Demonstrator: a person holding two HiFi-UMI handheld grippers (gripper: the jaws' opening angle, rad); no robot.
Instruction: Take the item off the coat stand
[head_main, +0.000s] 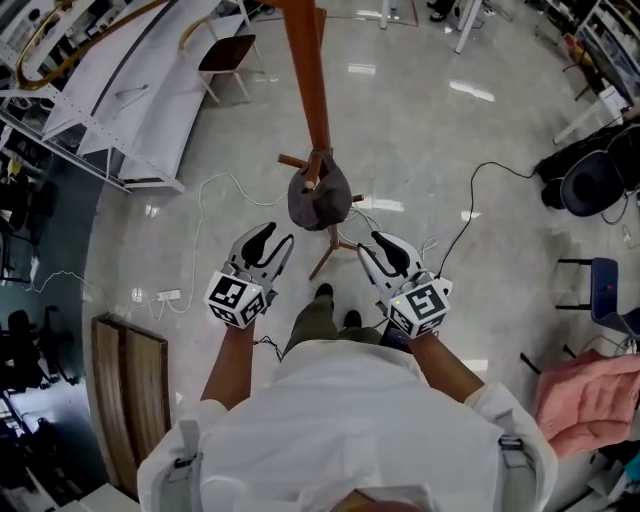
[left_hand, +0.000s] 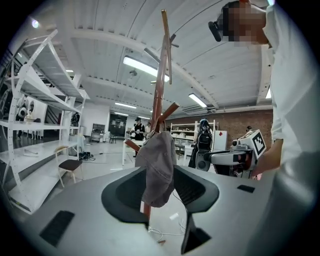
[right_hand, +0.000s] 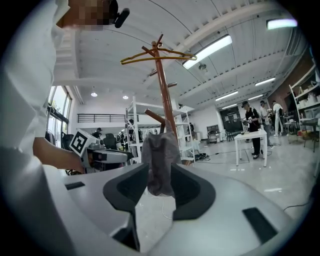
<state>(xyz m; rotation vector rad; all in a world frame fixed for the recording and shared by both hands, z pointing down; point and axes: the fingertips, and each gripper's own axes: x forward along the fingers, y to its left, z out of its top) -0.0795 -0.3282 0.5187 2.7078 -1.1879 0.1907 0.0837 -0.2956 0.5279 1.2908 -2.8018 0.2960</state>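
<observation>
A grey cap (head_main: 319, 200) hangs from a peg low on the brown wooden coat stand (head_main: 304, 70) right in front of me. My left gripper (head_main: 275, 237) is below and left of the cap, jaws open and empty. My right gripper (head_main: 372, 243) is below and right of it, also open and empty. In the left gripper view the cap (left_hand: 157, 167) hangs beyond the jaws, against the stand's pole (left_hand: 161, 85). The right gripper view shows the cap (right_hand: 160, 162) from the other side, untouched, with a yellow hanger (right_hand: 155, 56) on top of the stand.
White shelving (head_main: 120, 90) and a chair (head_main: 228, 55) stand at the back left. Cables (head_main: 200, 230) trail over the floor near the stand's feet. A wooden board (head_main: 130, 390) lies to my left. A black chair (head_main: 590, 180) and pink cloth (head_main: 590, 395) are on the right.
</observation>
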